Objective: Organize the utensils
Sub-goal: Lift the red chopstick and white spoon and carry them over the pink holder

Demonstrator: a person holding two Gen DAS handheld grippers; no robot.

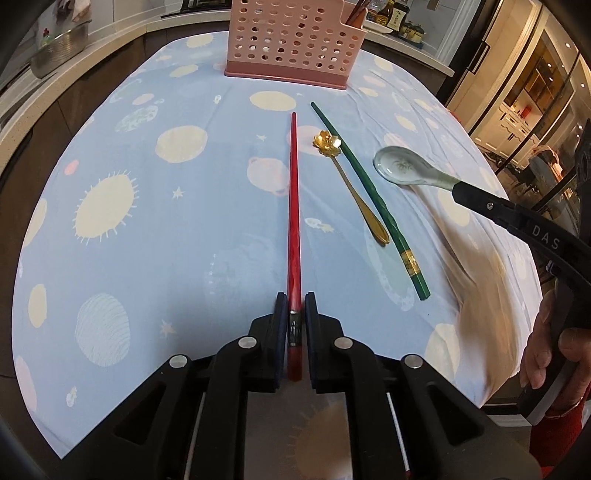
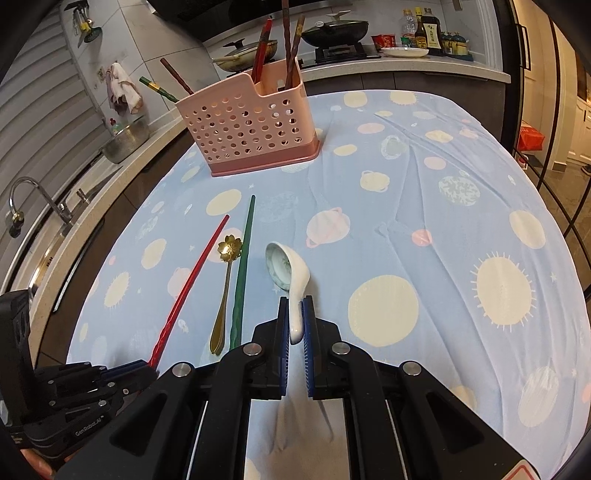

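My left gripper (image 1: 295, 301) is shut on the near end of a red chopstick (image 1: 293, 206), which points toward the pink perforated utensil holder (image 1: 291, 40). My right gripper (image 2: 296, 301) is shut on the handle of a white ceramic spoon (image 2: 286, 267), bowl forward. Between them on the blue planet-print cloth lie a gold flower-headed spoon (image 1: 351, 184) and a green chopstick (image 1: 369, 192). In the right wrist view the red chopstick (image 2: 188, 291), gold spoon (image 2: 225, 291), green chopstick (image 2: 243, 269) and holder (image 2: 251, 125) with several chopsticks in it show. The left gripper (image 2: 147, 369) appears at lower left.
The cloth-covered table (image 2: 424, 221) stands by a kitchen counter with a sink tap (image 2: 33, 199), a metal bowl (image 2: 125, 138), pans on a stove (image 2: 332, 29) and sauce bottles (image 2: 424, 29). A glass cabinet (image 1: 535, 92) stands at the right.
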